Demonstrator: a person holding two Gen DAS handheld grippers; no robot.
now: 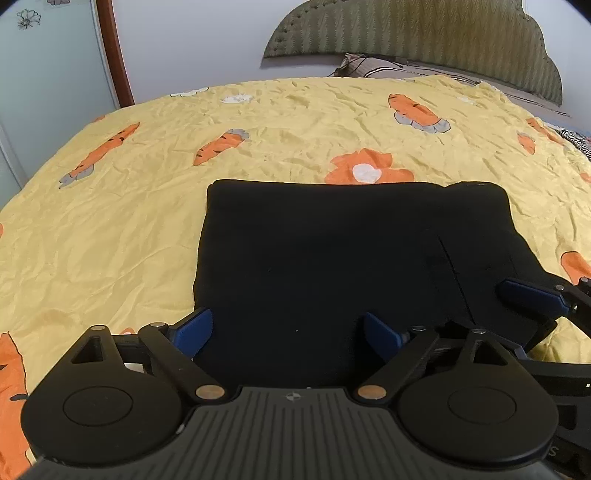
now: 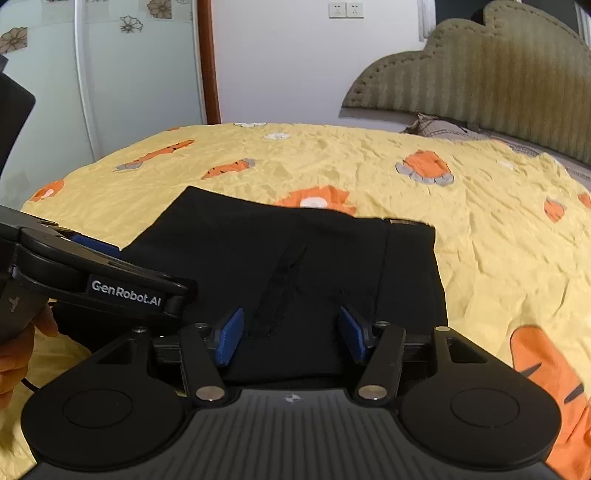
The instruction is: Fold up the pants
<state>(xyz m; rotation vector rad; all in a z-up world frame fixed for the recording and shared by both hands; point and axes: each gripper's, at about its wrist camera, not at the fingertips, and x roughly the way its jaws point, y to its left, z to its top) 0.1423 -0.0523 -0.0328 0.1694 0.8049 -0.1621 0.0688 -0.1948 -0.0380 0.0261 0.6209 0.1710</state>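
my left gripper (image 1: pixel 288 332) hangs with its jaws apart over the near edge of the black pants (image 1: pixel 351 266), which lie folded in a flat block on the yellow carrot-print bedspread (image 1: pixel 110 229). my right gripper (image 2: pixel 290 339), jaws apart too, hovers just beside it.

I am working in a home bedroom: a bed under a yellow carrot-print sheet (image 1: pixel 147 229), a padded olive headboard (image 2: pixel 498 70) far right, pillows (image 1: pixel 373 66), wall sockets (image 2: pixel 346 10).
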